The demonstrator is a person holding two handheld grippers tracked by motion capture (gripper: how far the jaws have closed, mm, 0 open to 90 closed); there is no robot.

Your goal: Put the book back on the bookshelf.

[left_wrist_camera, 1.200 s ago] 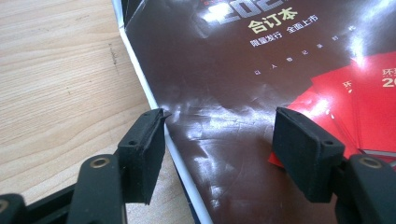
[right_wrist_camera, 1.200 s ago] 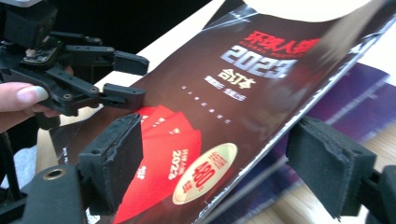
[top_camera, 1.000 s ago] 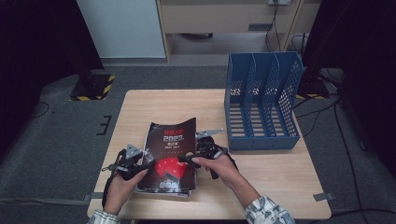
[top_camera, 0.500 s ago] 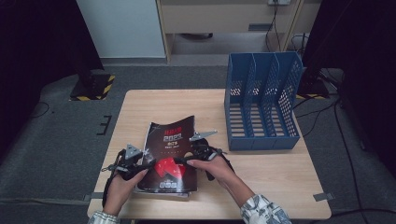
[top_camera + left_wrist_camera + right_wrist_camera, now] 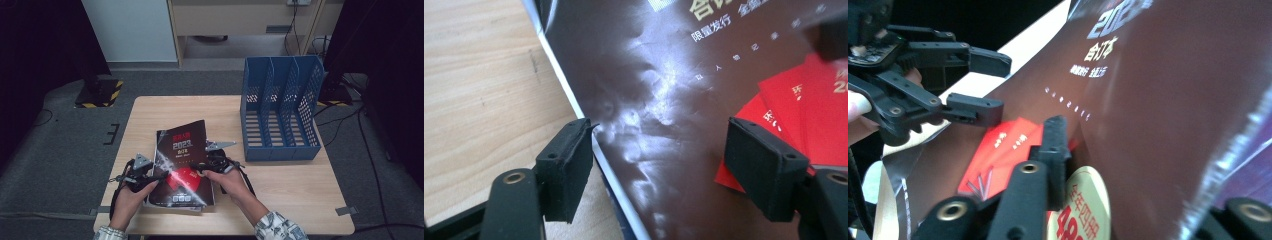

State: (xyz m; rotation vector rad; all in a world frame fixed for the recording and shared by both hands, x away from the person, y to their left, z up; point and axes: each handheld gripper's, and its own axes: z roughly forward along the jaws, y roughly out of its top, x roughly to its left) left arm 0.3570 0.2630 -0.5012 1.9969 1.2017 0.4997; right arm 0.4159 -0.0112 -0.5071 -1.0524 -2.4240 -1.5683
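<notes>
Glossy Book Gets Grabbed

The dark magazine (image 5: 181, 165) lies on the wooden table (image 5: 280, 195). The right gripper (image 5: 204, 167) has just been closing and pinches its lifted cover to raise it. The left gripper (image 5: 159, 175) stands open over the left edge

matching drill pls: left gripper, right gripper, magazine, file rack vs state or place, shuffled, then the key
Things:
1. left gripper
2. right gripper
3. magazine
4. file rack

States or places:
A. blue, upright at the table's far right
B. jaws spread, one pad at the magazine's white edge, one above its cover
C. dark glossy cover, flat on the table between the two hands
D. jaws pinching the raised cover, having just been closing

Pairs: 1-B, 2-D, 3-C, 4-A
</notes>
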